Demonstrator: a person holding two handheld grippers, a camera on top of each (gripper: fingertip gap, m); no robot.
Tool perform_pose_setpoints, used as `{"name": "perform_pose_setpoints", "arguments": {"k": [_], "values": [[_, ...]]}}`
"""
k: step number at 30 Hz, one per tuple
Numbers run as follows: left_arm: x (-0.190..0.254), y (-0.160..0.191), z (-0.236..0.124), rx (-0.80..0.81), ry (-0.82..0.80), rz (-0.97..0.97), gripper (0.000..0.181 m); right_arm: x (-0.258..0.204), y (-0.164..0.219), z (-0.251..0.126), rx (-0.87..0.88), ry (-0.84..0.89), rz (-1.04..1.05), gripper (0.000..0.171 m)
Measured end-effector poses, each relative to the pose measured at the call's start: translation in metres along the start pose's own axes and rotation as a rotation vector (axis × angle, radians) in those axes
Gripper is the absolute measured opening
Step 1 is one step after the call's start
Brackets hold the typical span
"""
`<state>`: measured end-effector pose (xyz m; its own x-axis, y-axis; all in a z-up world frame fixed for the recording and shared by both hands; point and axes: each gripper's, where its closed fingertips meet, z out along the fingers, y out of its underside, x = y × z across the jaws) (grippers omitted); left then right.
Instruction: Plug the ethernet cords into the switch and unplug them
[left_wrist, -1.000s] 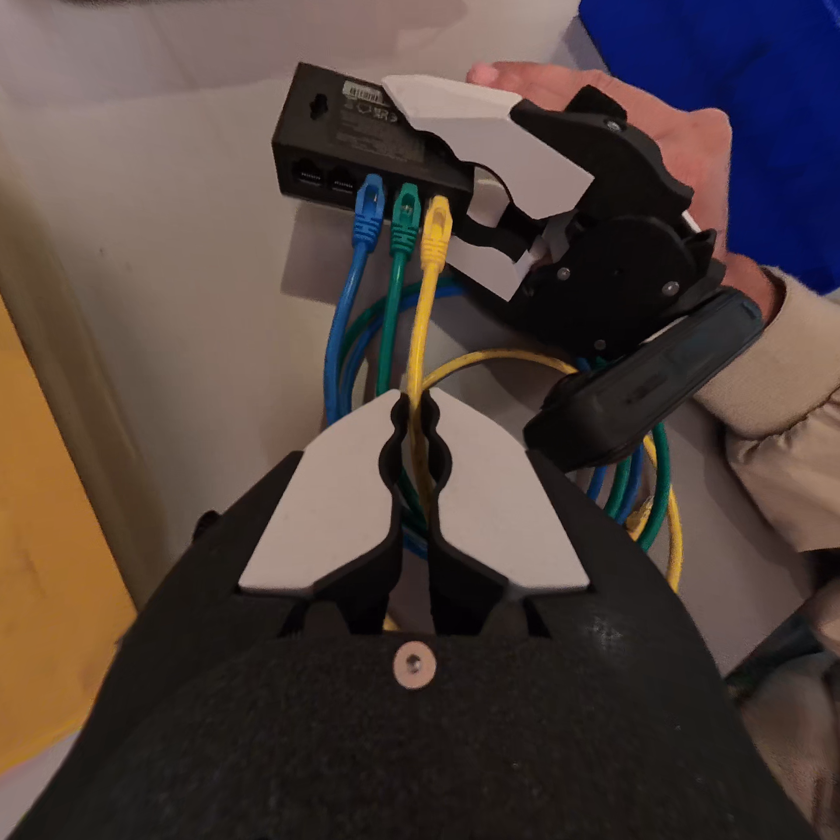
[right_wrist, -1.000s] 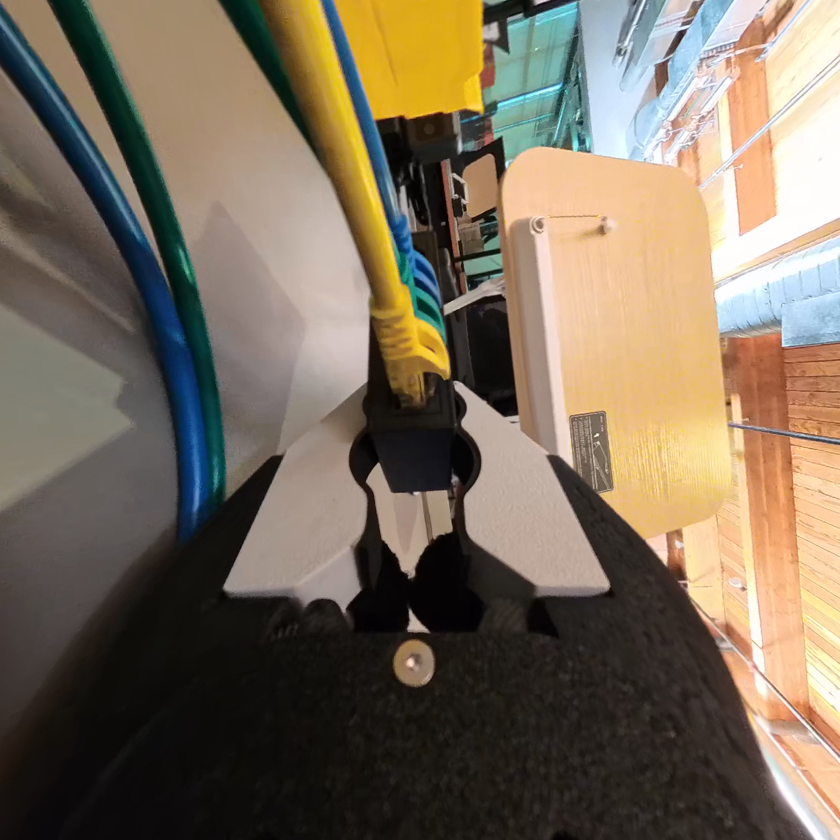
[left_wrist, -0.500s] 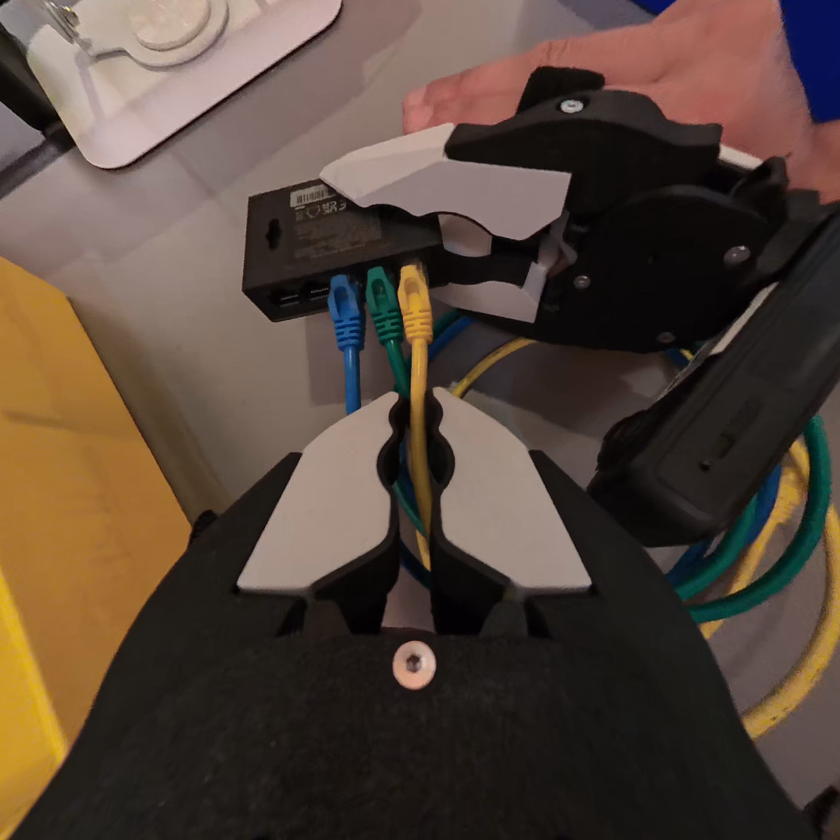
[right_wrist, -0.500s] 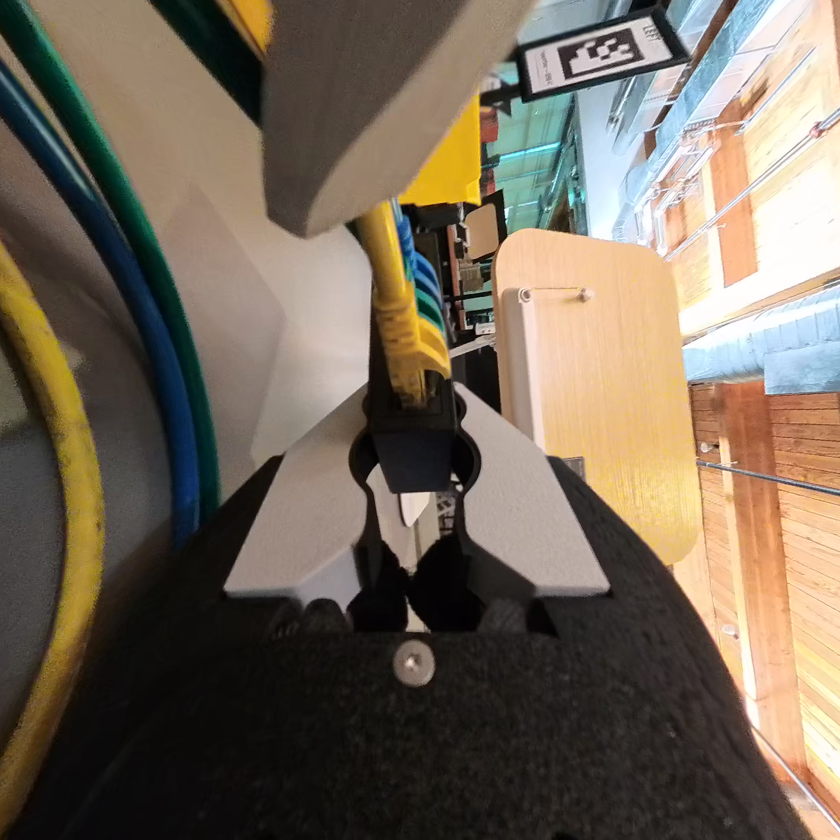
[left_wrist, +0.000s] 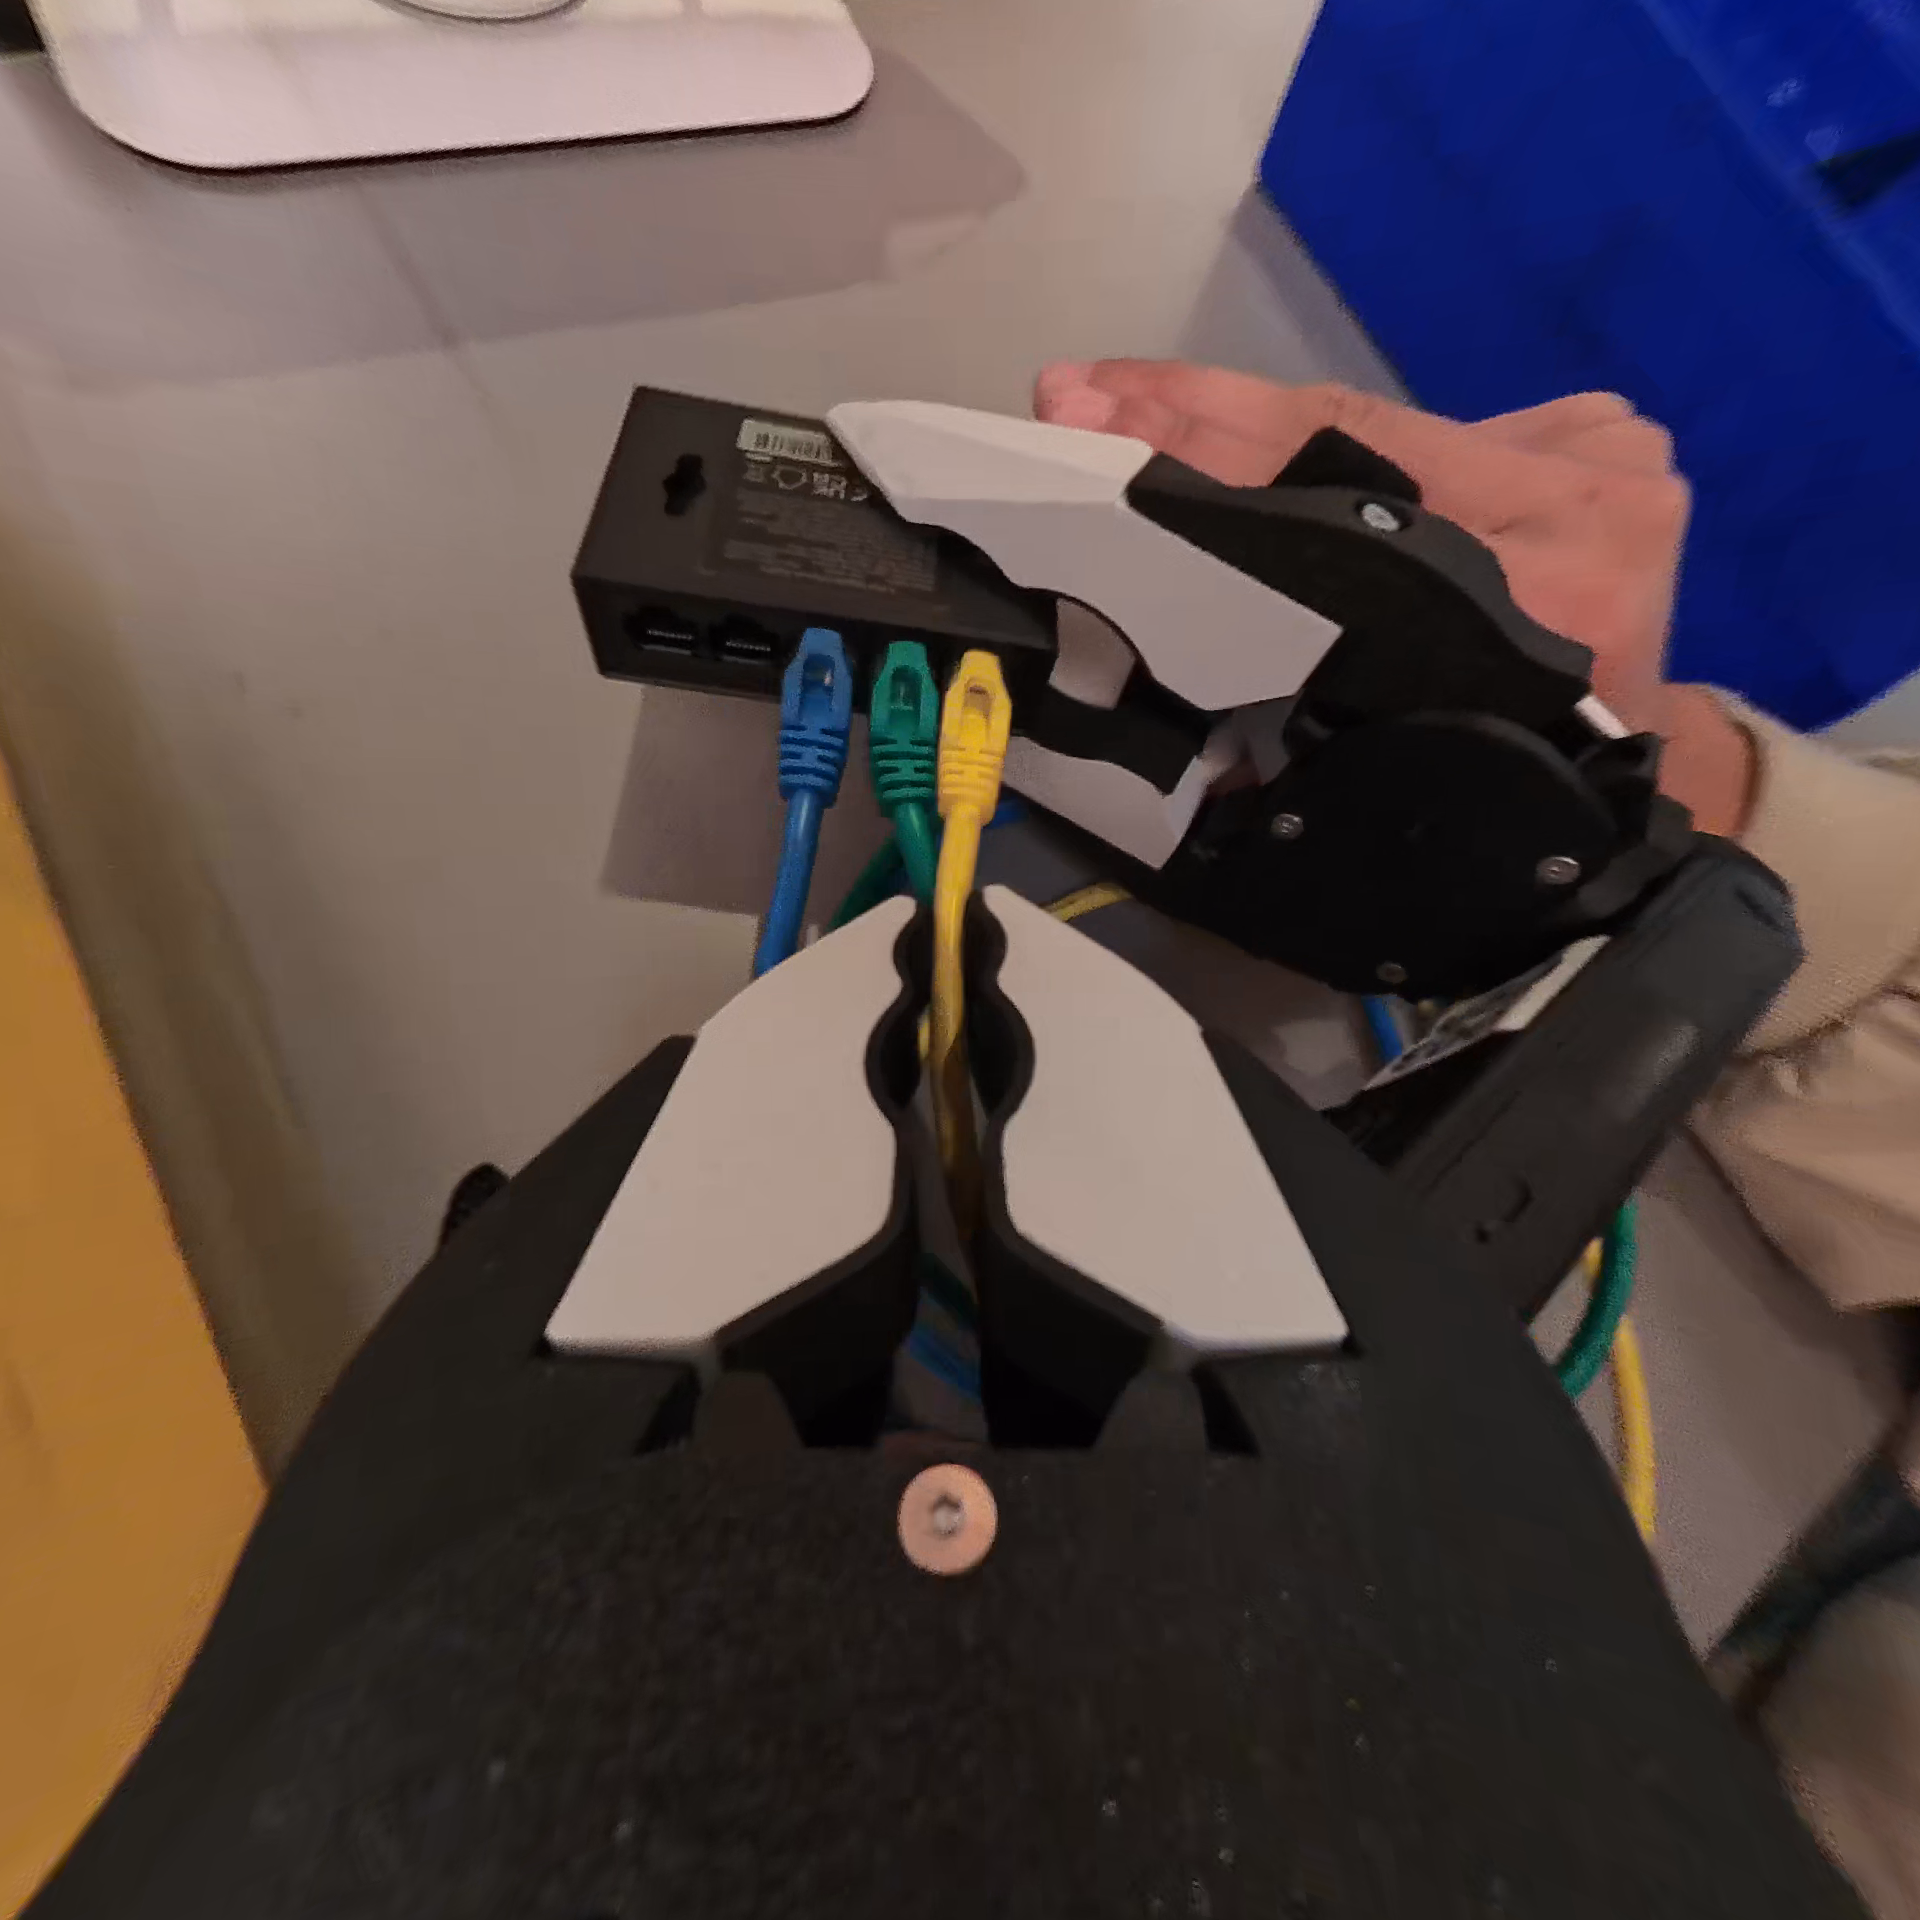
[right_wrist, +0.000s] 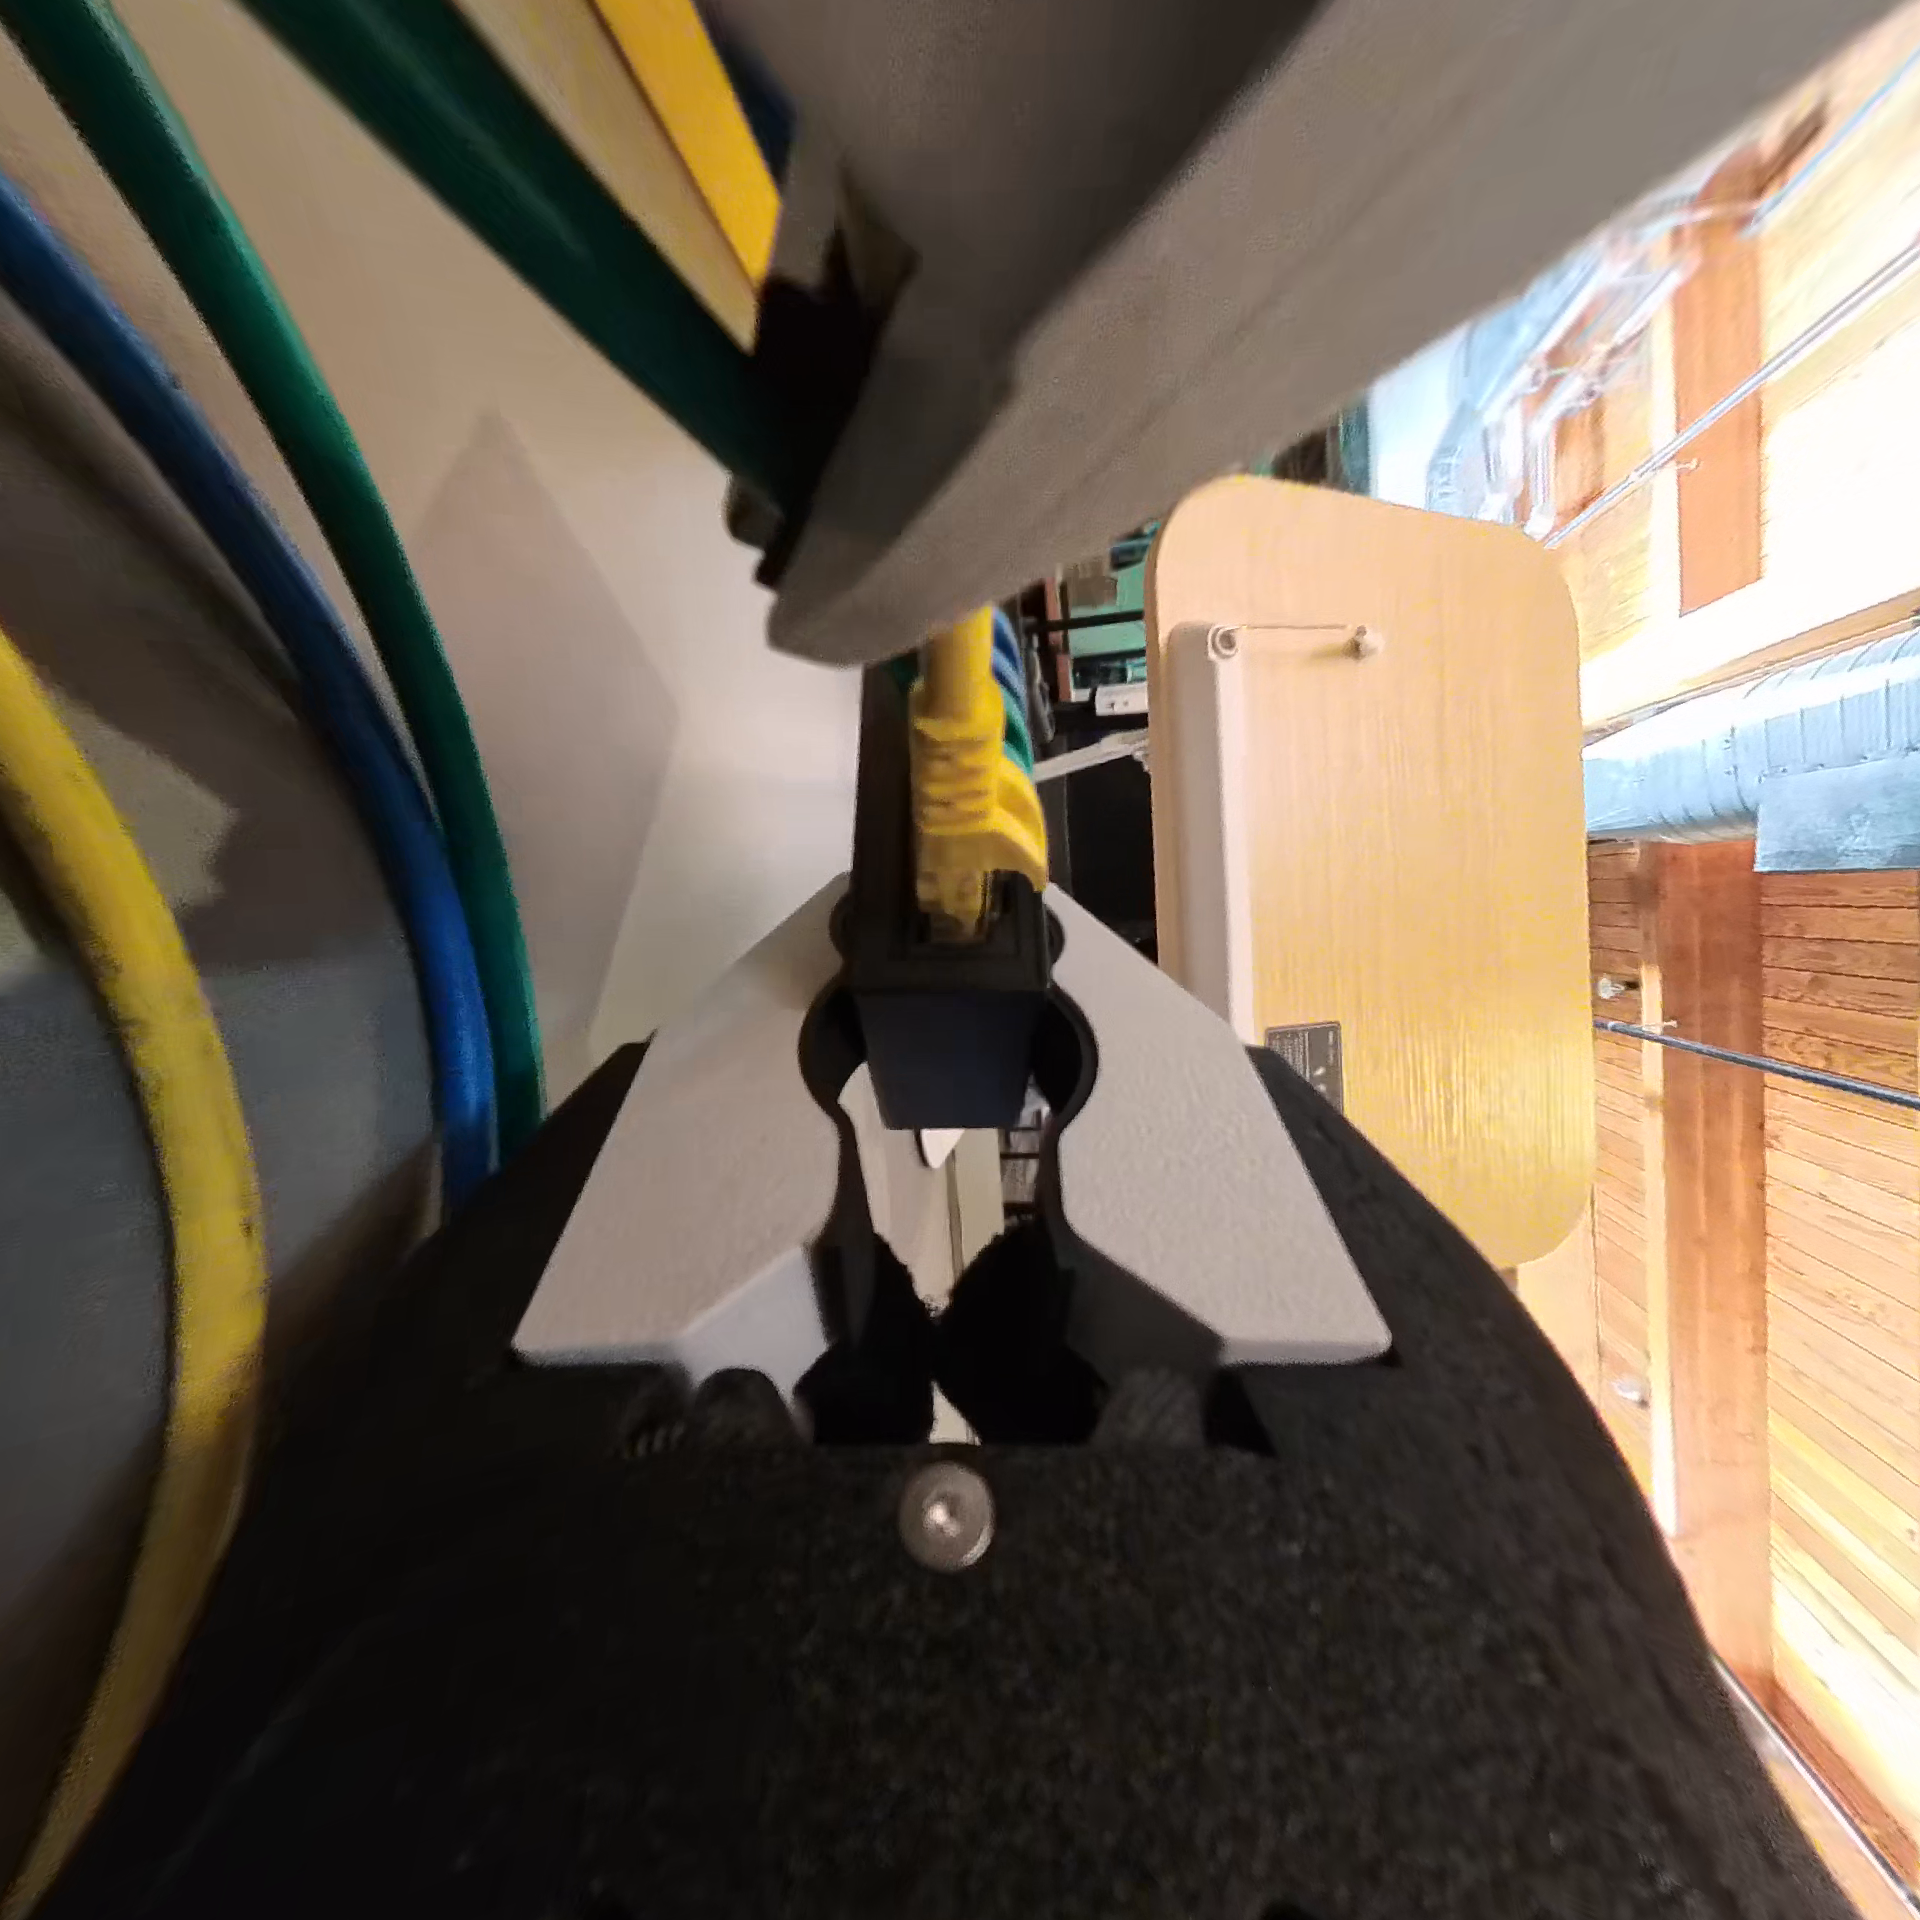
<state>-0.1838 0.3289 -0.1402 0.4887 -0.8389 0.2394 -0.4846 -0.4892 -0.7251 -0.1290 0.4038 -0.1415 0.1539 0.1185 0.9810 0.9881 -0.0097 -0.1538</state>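
Note:
A black switch (left_wrist: 727, 561) is held just above the grey table. Blue (left_wrist: 816, 717), green (left_wrist: 902, 727) and yellow (left_wrist: 971, 727) plugs sit in three neighbouring ports, with two free ports to their left. My left gripper (left_wrist: 948, 920) is shut on the yellow cord (left_wrist: 951, 997), just below its plug. My right gripper (right_wrist: 945, 935) is shut on the right end of the switch (right_wrist: 945, 1029), with one finger (left_wrist: 1091, 520) on top. The yellow plug (right_wrist: 966, 790) shows just ahead of it, and a left finger (right_wrist: 1143, 312) fills the top of that view.
Loose blue (right_wrist: 312, 675), green (right_wrist: 364, 447) and yellow (right_wrist: 156, 987) cords coil on the table under the right gripper. There is a white pad (left_wrist: 468, 83) at the back, a blue bin (left_wrist: 1610, 260) at the right, a yellow box (left_wrist: 83, 1247) at the left, and a person's hand (left_wrist: 1455, 468) behind the right gripper.
My left gripper has slid up the yellow cord and is now closer to the plug. It looms larger in the right wrist view. The right gripper keeps its hold on the switch.

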Motion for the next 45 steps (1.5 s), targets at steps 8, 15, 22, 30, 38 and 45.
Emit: {"name": "perform_pose_setpoints", "arguments": {"k": [8, 15, 22, 30, 38, 45], "values": [[-0.005, 0.004, -0.004, 0.045, 0.071, 0.079, 0.005, 0.008, -0.014, -0.007, 0.132, 0.059, -0.005, 0.027], [-0.007, 0.001, -0.007, 0.007, 0.052, 0.104, 0.005, 0.009, -0.022, -0.012, 0.22, 0.073, -0.001, 0.026], [-0.005, -0.001, -0.006, -0.008, -0.075, 0.29, 0.005, 0.007, -0.021, -0.011, 0.175, 0.015, 0.044, 0.025], [-0.019, -0.005, -0.013, 0.058, -0.037, 0.212, 0.005, 0.011, -0.025, -0.015, 0.241, 0.058, 0.036, 0.026], [-0.02, -0.003, -0.006, 0.068, -0.047, 0.169, 0.006, 0.007, -0.021, -0.01, 0.173, 0.03, -0.006, 0.025], [-0.018, -0.001, -0.003, 0.044, -0.178, 0.506, 0.005, 0.004, -0.03, -0.014, 0.135, 0.014, -0.004, 0.023]]}}
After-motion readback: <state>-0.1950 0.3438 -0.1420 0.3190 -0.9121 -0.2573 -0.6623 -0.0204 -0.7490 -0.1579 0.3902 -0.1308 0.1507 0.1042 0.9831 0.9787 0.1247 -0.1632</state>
